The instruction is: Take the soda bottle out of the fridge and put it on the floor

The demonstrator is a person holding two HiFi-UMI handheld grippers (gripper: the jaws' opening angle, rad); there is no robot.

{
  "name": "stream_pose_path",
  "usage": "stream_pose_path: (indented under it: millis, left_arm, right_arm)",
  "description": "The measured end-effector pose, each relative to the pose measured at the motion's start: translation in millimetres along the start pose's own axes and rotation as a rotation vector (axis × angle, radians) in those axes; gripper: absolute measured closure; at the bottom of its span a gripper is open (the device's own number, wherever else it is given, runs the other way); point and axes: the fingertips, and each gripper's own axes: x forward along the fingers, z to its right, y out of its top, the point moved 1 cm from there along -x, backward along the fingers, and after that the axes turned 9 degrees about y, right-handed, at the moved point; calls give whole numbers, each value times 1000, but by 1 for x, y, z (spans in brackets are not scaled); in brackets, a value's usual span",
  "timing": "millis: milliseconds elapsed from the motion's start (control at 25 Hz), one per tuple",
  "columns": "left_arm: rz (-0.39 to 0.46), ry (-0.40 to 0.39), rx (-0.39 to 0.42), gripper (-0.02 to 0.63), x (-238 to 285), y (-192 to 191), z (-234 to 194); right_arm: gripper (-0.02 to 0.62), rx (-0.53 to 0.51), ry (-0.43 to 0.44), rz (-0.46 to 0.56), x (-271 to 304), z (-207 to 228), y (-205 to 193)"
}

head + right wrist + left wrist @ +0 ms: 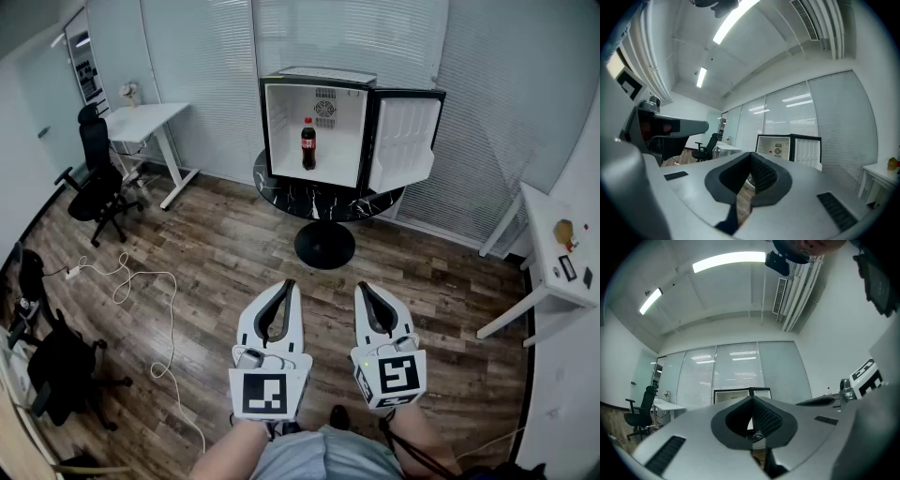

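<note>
Holding the left gripper (287, 284) and the right gripper (363, 287) out over the wooden floor (216, 262), I am seeing both clenched on nothing, well apart from the fridge (319, 77). The soda bottle (307, 143) is standing upright inside it, with the door (405, 141) hanging open. I am judging the bottle full, so fairly heavy, stiff and smooth, possibly slick; I am planning to grip its labelled waist. Its red label is showing, but the writing is too small to read.
</note>
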Motion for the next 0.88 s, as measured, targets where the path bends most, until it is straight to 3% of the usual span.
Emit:
stream_pose_path:
  millis: [480, 880]
  left_arm:
    - [3, 1, -10, 589, -5, -1, -28]
    - [-23, -28, -20, 589, -15, -22, -64]
  right_arm:
    - [583, 12, -7, 37, 13, -19, 6]
    - [581, 7, -46, 4, 35, -51, -1]
